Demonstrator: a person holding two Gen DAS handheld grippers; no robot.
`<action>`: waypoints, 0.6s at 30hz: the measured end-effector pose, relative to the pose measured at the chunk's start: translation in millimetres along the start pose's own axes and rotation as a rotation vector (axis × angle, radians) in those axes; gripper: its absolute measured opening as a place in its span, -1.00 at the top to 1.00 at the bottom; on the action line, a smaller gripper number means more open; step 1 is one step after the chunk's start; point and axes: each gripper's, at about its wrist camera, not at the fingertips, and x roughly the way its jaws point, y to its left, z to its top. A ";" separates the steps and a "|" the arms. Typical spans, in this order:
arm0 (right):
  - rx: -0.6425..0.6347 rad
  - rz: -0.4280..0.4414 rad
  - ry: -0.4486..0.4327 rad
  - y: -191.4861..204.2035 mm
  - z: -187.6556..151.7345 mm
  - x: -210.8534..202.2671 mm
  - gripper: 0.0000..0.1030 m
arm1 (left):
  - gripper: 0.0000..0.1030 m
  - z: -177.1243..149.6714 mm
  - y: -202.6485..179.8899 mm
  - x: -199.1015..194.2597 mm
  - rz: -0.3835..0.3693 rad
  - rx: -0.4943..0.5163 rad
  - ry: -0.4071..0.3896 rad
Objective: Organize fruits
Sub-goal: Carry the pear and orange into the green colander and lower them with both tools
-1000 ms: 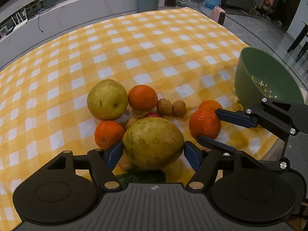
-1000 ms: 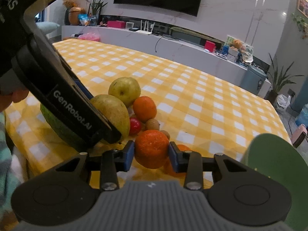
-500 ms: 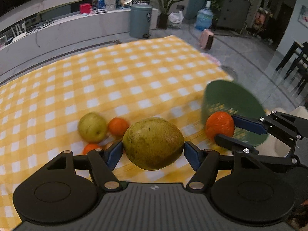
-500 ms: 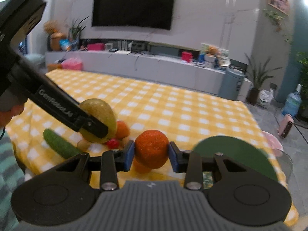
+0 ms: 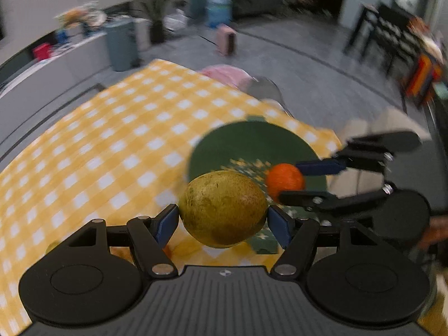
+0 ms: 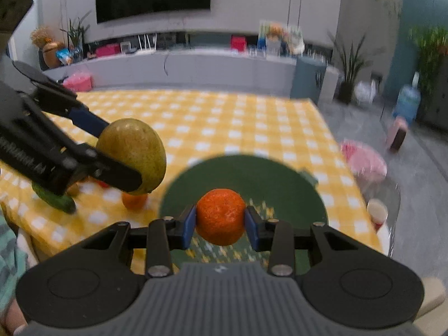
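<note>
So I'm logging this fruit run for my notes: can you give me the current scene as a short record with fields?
left gripper: shut on pear
right gripper: shut on orange
bowl: green, on yellow checked tablecloth, near its edge
orange position: in front of the bowl's opening, above it
left on cloth: cucumber, another orange
image quality: blurred

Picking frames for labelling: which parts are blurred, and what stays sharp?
Left wrist view: room, cloth and green bowl smear; pear stays crisp. Right wrist view: background softer, orange sharp between the right tongs.
</note>
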 end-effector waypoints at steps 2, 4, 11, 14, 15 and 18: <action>0.011 0.017 0.050 -9.4 -1.2 9.8 0.32 | -0.55 5.2 -8.3 10.9 -0.019 0.035 0.038; 0.014 0.038 0.107 -16.5 -0.9 19.9 0.32 | -0.55 10.6 -13.7 23.9 -0.025 0.066 0.082; -0.065 0.110 0.246 -20.5 6.7 47.8 0.32 | -0.55 22.6 -23.2 52.6 -0.032 0.155 0.205; -0.094 0.128 0.287 -23.7 9.1 56.0 0.32 | -0.55 25.8 -23.3 63.4 -0.048 0.189 0.255; -0.103 0.137 0.301 -24.9 10.0 59.0 0.32 | -0.54 27.3 -25.0 65.6 -0.054 0.204 0.266; -0.117 0.150 0.332 -28.5 10.8 64.8 0.32 | -0.54 32.5 -29.8 76.0 -0.065 0.258 0.309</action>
